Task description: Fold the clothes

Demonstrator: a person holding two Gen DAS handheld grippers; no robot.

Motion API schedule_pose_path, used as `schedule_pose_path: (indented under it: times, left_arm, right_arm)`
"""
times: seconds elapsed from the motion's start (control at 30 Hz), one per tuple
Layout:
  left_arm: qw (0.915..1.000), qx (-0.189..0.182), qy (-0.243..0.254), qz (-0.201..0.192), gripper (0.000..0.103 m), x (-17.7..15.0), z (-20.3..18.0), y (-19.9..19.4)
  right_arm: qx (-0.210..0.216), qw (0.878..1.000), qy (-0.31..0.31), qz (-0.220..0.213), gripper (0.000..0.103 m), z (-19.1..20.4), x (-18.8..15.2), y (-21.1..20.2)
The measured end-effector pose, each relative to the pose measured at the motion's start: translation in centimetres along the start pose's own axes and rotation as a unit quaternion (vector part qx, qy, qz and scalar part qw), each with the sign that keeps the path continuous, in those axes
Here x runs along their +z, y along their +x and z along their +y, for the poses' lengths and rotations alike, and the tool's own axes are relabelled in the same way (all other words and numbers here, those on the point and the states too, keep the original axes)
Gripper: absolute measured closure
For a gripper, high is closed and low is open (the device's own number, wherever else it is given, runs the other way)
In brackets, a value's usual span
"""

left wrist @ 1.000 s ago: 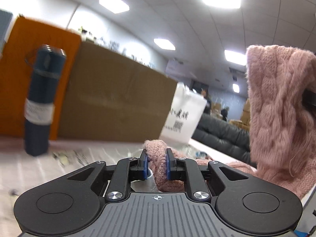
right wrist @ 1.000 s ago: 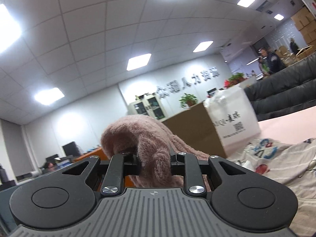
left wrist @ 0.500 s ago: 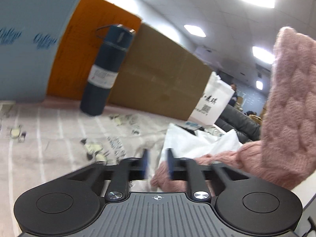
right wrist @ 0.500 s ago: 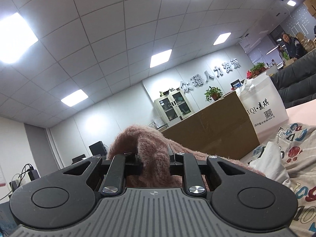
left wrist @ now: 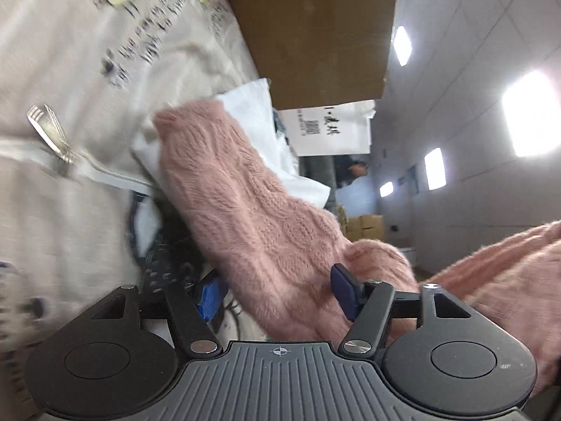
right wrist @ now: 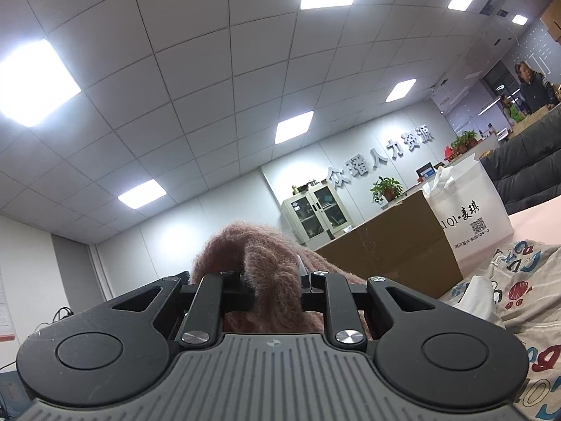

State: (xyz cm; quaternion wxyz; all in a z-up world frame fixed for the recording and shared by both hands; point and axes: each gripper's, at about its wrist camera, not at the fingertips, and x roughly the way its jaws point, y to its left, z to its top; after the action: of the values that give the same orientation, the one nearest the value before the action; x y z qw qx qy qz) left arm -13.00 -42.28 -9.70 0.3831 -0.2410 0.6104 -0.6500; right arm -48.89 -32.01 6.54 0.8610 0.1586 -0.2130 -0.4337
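Note:
A fuzzy pink cable-knit sweater (left wrist: 245, 210) stretches from the cloth-covered table up toward the camera in the left wrist view, one sleeve lying over white fabric. My left gripper (left wrist: 277, 293) is open, its blue pads (left wrist: 342, 293) spread wide with the sleeve passing loosely between them. In the right wrist view my right gripper (right wrist: 275, 289) is shut on a bunched part of the same pink sweater (right wrist: 270, 263) and holds it up, tilted toward the ceiling.
A white garment (left wrist: 252, 119) and a dark patterned one (left wrist: 164, 256) lie under the sleeve. A printed sheet (left wrist: 70, 70) covers the table. A cardboard box (right wrist: 392, 242) and a white bag (right wrist: 470, 207) stand at the back; printed bedding (right wrist: 519, 280) lies to the right.
My left gripper has opened and let go of the sleeve, and has rolled sideways and tipped down toward the table. My right gripper keeps its hold and has tilted further upward.

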Motion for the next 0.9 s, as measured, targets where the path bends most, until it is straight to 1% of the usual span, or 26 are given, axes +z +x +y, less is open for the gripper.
schedule_pose_path:
  times: [0.03, 0.07, 0.13, 0.2, 0.27, 0.33, 0.4, 0.43, 0.47, 0.5, 0.53, 0.6, 0.63, 0.7, 0.77, 0.8, 0.87, 0.9]
  left_arm:
    - [0.9999, 0.0, 0.014, -0.008, 0.075, -0.3, -0.2, 0.1]
    - [0.9995, 0.0, 0.028, -0.017, 0.086, -0.7, -0.4, 0.2]
    - [0.9972, -0.007, 0.054, -0.052, 0.09, -0.9, -1.1, -0.9]
    - [0.9916, -0.017, 0.087, -0.094, 0.09, -0.9, -2.4, -3.1]
    - [0.9822, -0.014, 0.13, -0.134, 0.09, -0.8, -4.0, -6.1]
    - [0.9679, 0.002, 0.176, -0.18, 0.09, -0.8, -5.6, -9.7]
    - [0.9484, 0.024, 0.221, -0.226, 0.09, -1.1, -6.9, -13.6]
    - [0.9355, 0.039, 0.248, -0.249, 0.09, -1.5, -7.5, -15.6]
    - [0.9206, 0.057, 0.276, -0.271, 0.09, -1.9, -8.1, -17.7]
    - [0.9033, 0.077, 0.303, -0.294, 0.09, -2.5, -8.7, -19.7]
    - [0.8829, 0.1, 0.331, -0.318, 0.09, -3.3, -9.1, -21.6]
    - [0.837, 0.154, 0.379, -0.363, 0.09, -5.0, -9.8, -25.0]
    - [0.8165, 0.183, 0.391, -0.383, 0.09, -5.7, -10.0, -26.4]
    - [0.7859, 0.232, 0.401, -0.409, 0.09, -6.7, -9.8, -28.7]
    - [0.7601, 0.284, 0.404, -0.422, 0.09, -7.2, -9.4, -29.8]
    - [0.7579, 0.303, 0.397, -0.42, 0.09, -7.2, -8.8, -30.1]
    - [0.7657, 0.334, 0.371, -0.405, 0.09, -7.1, -7.5, -30.5]
    - [0.769, 0.35, 0.358, -0.397, 0.09, -7.0, -6.8, -30.7]
  right_arm:
    - [0.005, 1.0, 0.0, 0.001, 0.086, 0.2, 0.0, -0.2]
    - [0.014, 1.0, 0.005, 0.004, 0.086, 0.5, -0.3, -0.2]
    - [0.033, 0.999, 0.013, 0.009, 0.086, 1.0, -0.7, -0.2]
    - [0.051, 0.998, 0.022, 0.015, 0.086, 1.5, -1.1, -0.1]
    - [0.07, 0.997, 0.03, 0.02, 0.086, 2.0, -1.6, -0.1]
    - [0.089, 0.995, 0.039, 0.025, 0.086, 2.5, -2.0, -0.1]
    - [0.107, 0.993, 0.047, 0.03, 0.086, 3.0, -2.4, 0.0]
    - [0.116, 0.991, 0.051, 0.033, 0.086, 3.3, -2.6, 0.0]
    - [0.126, 0.99, 0.055, 0.036, 0.086, 3.5, -2.8, 0.0]
    - [0.135, 0.988, 0.061, 0.04, 0.086, 3.8, -3.2, 0.1]
    - [0.147, 0.985, 0.072, 0.05, 0.086, 4.0, -4.0, 0.8]
    - [0.168, 0.978, 0.095, 0.074, 0.086, 4.4, -5.9, 2.2]
    - [0.175, 0.975, 0.105, 0.089, 0.086, 4.8, -7.1, 2.9]
    - [0.189, 0.967, 0.118, 0.126, 0.086, 5.5, -9.6, 4.5]
    - [0.201, 0.958, 0.12, 0.166, 0.086, 6.0, -12.4, 6.4]
    - [0.205, 0.954, 0.118, 0.185, 0.086, 6.2, -13.8, 7.3]
    - [0.204, 0.946, 0.115, 0.224, 0.085, 6.1, -16.3, 8.6]
    - [0.189, 0.945, 0.11, 0.245, 0.085, 5.9, -17.4, 9.2]
